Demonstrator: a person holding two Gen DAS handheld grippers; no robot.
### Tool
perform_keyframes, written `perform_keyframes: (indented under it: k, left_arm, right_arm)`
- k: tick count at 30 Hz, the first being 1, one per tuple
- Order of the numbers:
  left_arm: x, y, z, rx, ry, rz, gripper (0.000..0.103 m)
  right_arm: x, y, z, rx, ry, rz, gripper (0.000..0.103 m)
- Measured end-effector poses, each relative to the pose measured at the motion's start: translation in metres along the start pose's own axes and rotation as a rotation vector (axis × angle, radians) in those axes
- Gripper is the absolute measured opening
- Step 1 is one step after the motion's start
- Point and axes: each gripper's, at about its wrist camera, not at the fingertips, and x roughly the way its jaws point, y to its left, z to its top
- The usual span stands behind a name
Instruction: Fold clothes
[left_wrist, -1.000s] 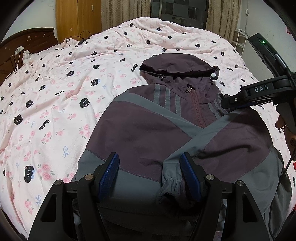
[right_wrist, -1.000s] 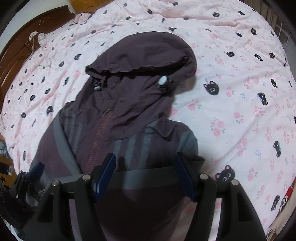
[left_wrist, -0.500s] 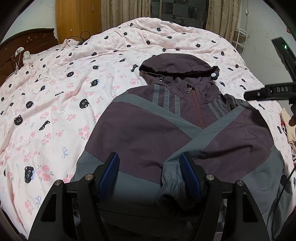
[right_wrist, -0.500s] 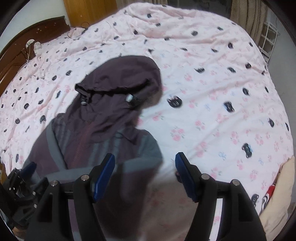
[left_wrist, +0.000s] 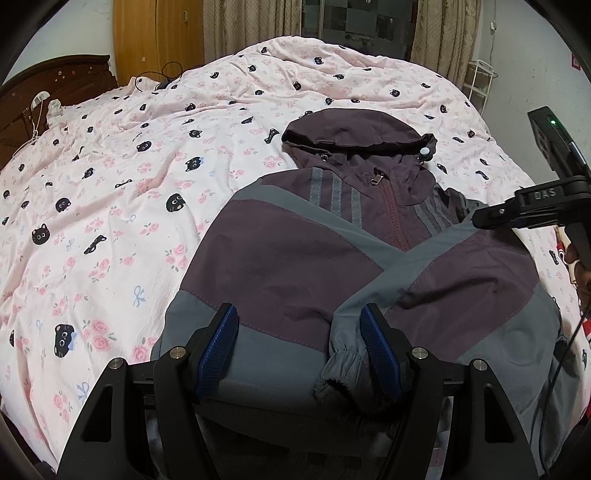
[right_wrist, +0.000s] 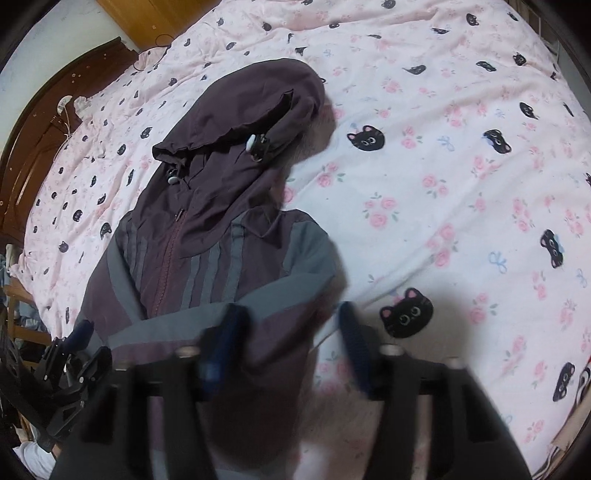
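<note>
A purple and grey hooded jacket (left_wrist: 332, 251) lies face up on the bed, both sleeves folded across its chest. The grey cuff (left_wrist: 338, 363) of the upper sleeve rests near the hem. My left gripper (left_wrist: 299, 350) hovers open over the hem, its right blue pad beside that cuff, nothing clamped. In the right wrist view the jacket (right_wrist: 207, 229) stretches away with its hood (right_wrist: 251, 107) far off. My right gripper (right_wrist: 288, 343) is open and motion-blurred above the jacket's right shoulder edge. The right tool's body (left_wrist: 546, 206) shows at the left wrist view's right edge.
A pink bedspread (left_wrist: 110, 192) printed with black cats and roses covers the whole bed. A dark wooden headboard (right_wrist: 40, 155) with a white cable stands at the far left. Wardrobe and curtains are behind. A white wire rack (left_wrist: 480, 81) stands at the bed's far right.
My right gripper swung away toward the bare bedspread, then came back low over the jacket's right shoulder. The left gripper and the jacket stayed put.
</note>
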Motion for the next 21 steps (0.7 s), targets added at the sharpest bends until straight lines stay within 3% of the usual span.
perform_keyframes:
  k: [4, 9, 21]
  left_arm:
    - [0.0, -0.002, -0.003, -0.002, 0.003, -0.014, 0.064]
    - [0.002, -0.007, -0.003, -0.004, 0.007, -0.029, 0.064]
    - [0.005, -0.014, -0.004, 0.003, 0.018, -0.04, 0.064]
  right_arm:
    - [0.002, 0.007, 0.007, -0.031, -0.001, -0.034, 0.015]
    - [-0.007, 0.011, 0.015, -0.065, -0.026, -0.113, 0.011]
    - [-0.017, 0.004, 0.029, -0.044, -0.084, -0.203, 0.003]
